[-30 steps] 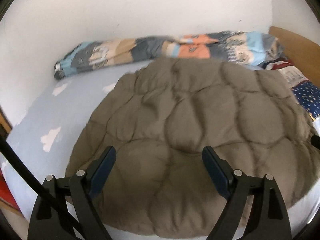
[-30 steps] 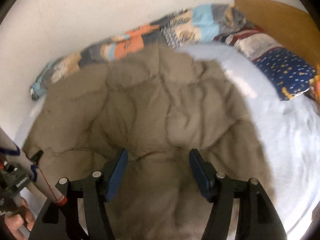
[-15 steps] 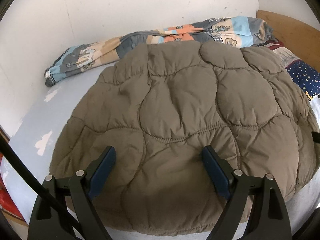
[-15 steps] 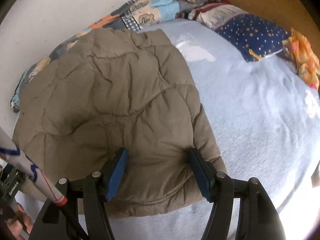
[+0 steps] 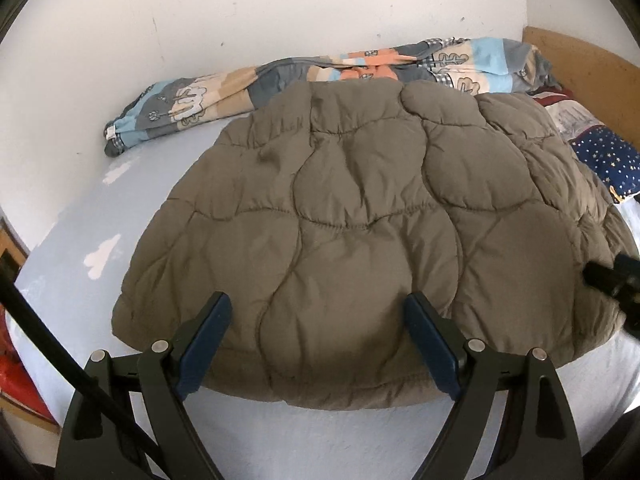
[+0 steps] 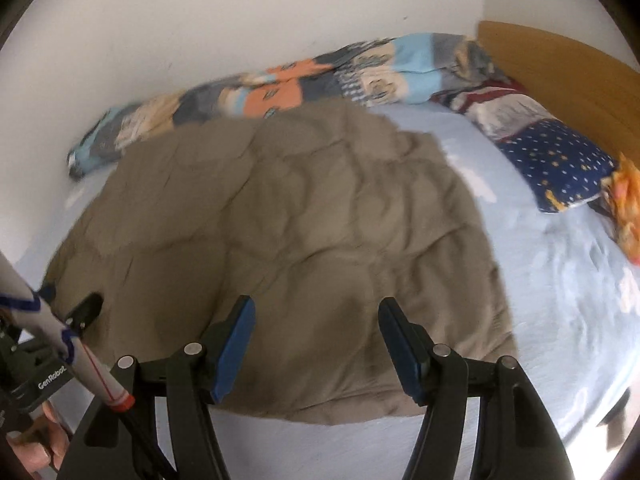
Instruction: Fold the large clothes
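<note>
A large olive-brown quilted jacket (image 5: 360, 216) lies spread flat on the light blue bed sheet (image 5: 80, 232); it also shows in the right wrist view (image 6: 280, 220), blurred. My left gripper (image 5: 318, 320) is open and empty, hovering over the jacket's near hem. My right gripper (image 6: 316, 324) is open and empty, also over the near hem, to the right of the left one. The left gripper's finger (image 6: 86, 310) shows at the left of the right wrist view, and the right gripper's tip (image 5: 612, 276) at the right edge of the left wrist view.
A rolled patchwork blanket (image 5: 280, 80) lies along the white wall behind the jacket. A dark blue starred pillow (image 6: 552, 160) and an orange cloth (image 6: 628, 208) lie at the right by the wooden headboard (image 6: 560, 64). Bare sheet (image 6: 560, 280) lies right of the jacket.
Both grippers have drawn back toward the near edge of the bed, staying open. The jacket now lies flatter and further from the cameras, with bare sheet showing below its hem.
</note>
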The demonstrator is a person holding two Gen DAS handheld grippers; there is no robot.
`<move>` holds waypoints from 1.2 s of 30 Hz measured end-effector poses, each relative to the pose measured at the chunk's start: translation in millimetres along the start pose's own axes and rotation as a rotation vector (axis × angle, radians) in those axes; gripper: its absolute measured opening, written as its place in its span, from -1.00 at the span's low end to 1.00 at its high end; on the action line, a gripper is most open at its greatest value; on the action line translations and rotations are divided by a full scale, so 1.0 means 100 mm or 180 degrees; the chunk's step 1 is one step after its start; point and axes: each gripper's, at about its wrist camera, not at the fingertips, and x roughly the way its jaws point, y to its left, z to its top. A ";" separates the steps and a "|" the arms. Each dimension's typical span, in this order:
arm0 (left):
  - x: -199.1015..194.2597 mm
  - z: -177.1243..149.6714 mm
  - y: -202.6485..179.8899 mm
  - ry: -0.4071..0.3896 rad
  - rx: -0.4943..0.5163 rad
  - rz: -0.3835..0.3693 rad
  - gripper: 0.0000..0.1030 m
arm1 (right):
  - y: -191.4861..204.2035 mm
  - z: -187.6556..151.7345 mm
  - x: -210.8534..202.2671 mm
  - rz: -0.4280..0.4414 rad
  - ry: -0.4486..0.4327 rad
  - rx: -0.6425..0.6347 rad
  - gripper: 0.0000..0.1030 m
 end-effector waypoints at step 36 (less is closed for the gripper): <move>-0.90 -0.15 -0.17 -0.0431 0.0103 -0.0063 0.72 | 0.06 -0.37 -0.76 -0.0454 -0.0317 -0.0036 0.51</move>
